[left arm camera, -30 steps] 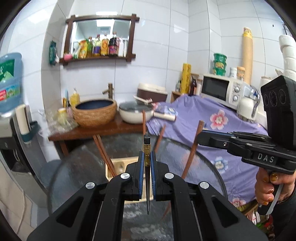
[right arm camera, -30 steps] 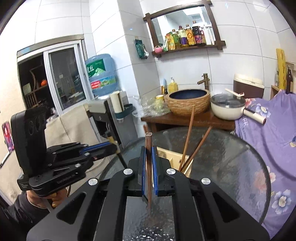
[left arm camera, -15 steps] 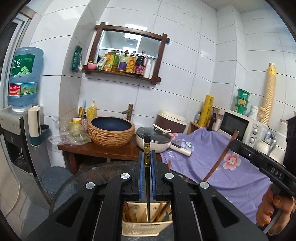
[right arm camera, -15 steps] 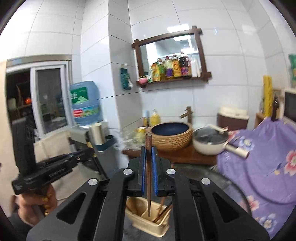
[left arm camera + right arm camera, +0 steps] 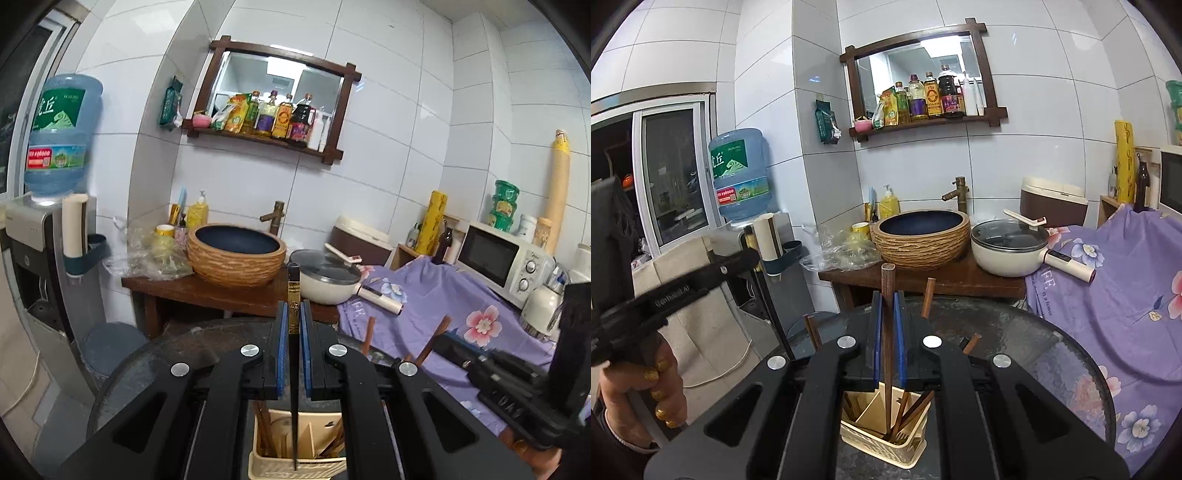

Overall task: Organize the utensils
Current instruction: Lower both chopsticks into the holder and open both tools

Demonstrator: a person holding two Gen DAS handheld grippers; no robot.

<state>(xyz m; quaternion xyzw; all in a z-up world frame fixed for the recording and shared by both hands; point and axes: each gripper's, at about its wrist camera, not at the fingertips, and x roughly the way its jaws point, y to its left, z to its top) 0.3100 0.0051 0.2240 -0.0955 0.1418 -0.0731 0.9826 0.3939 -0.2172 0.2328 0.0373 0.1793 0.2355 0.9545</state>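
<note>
Each gripper holds one chopstick upright above the cream utensil caddy (image 5: 882, 439) on the round glass tabletop (image 5: 1052, 354). The left gripper (image 5: 294, 354) has its jaws pinched narrow on a black chopstick (image 5: 294, 295) with a gold band, its tip hanging over the caddy's near rim. The right gripper (image 5: 887, 343) is clamped the same way on a brown wooden chopstick (image 5: 887, 280), whose lower end reaches down among the sticks already standing in the caddy's right-hand compartment.

Both sticks look light, stiff and thin. The black one seems lacquered, so I'd expect it to slip or swivel between the pads more readily than the bare wood. The grip sits on the upper part of each stick, which leaves a long tail free to steer into a compartment. A hold any higher would probably let the stick swing.
</note>
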